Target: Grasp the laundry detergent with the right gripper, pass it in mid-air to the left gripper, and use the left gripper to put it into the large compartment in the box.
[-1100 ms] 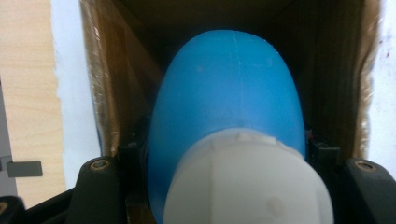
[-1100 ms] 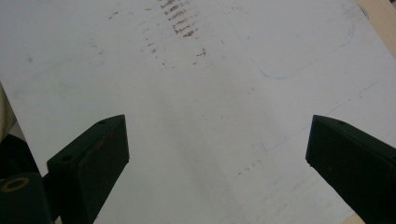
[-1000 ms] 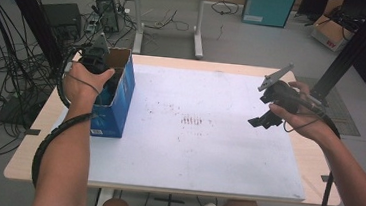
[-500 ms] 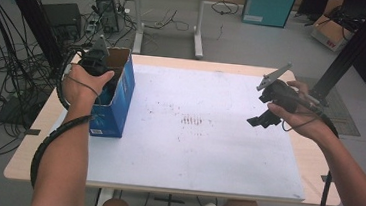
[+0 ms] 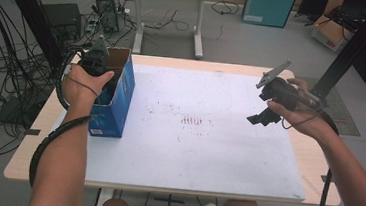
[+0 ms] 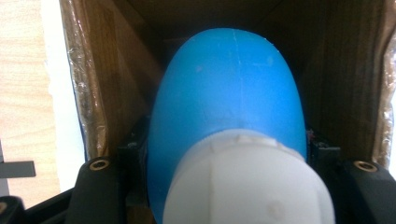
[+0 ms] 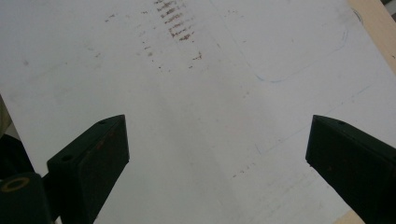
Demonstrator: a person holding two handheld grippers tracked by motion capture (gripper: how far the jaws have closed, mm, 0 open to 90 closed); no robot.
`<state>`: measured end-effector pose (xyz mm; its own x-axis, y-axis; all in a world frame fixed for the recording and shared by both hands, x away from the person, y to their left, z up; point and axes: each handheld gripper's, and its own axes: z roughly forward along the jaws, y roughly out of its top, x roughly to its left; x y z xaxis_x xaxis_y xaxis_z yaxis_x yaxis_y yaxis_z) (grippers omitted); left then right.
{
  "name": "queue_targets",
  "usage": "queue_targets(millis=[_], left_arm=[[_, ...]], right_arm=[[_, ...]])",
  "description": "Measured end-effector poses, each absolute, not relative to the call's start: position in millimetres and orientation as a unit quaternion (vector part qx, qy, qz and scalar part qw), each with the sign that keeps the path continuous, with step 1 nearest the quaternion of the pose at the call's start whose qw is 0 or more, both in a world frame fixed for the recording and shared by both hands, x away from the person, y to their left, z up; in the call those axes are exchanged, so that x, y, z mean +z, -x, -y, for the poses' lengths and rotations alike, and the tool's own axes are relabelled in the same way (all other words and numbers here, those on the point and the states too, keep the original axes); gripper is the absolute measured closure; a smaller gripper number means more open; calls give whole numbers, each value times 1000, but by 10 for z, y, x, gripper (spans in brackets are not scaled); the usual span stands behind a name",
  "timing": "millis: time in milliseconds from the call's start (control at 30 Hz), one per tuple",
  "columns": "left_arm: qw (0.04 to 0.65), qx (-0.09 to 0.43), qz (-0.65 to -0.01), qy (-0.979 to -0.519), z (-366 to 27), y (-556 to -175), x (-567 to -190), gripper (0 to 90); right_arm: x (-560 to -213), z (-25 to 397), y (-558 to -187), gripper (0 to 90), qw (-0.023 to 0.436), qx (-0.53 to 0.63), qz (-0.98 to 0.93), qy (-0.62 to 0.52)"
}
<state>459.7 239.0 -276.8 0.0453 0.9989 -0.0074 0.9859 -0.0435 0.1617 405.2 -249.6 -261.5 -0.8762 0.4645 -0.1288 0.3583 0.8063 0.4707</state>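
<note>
— Down inside the blue cardboard box [image 5: 116, 97] at the table's [image 5: 316, 160] left edge? 
— Yes: left gripper [image 6: 229, 186] squeezed tight on a blue bottle [image 6: 229, 93] with a white cap [image 6: 247, 182]. No words to read on it.
— And over the white sheet [image 7: 196, 102]? 
— Right gripper [image 7: 215, 154], jaws wide apart, holding nothing.

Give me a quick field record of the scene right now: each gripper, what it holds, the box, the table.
left gripper: at the open top of the box, shut on the bottle
bottle: blue body, white cap nearest the camera, between the fingers, body reaching into the box
box: blue outside, brown cardboard inside, open top, standing at the left edge of the sheet
right gripper: open, holding nothing, held above the sheet at the right side
sheet: white, with small reddish-brown marks near the middle
table: light wood, under the sheet
</note>
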Motion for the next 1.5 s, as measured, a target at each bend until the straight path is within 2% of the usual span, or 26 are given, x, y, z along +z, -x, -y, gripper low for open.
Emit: queue_targets(millis=[1500], left_arm=[[63, 54, -687, -722, -2398, -4587, -2767, 368]], right_arm=[[-2584, 2537, -4035, 62, 125, 221, -942, -220]])
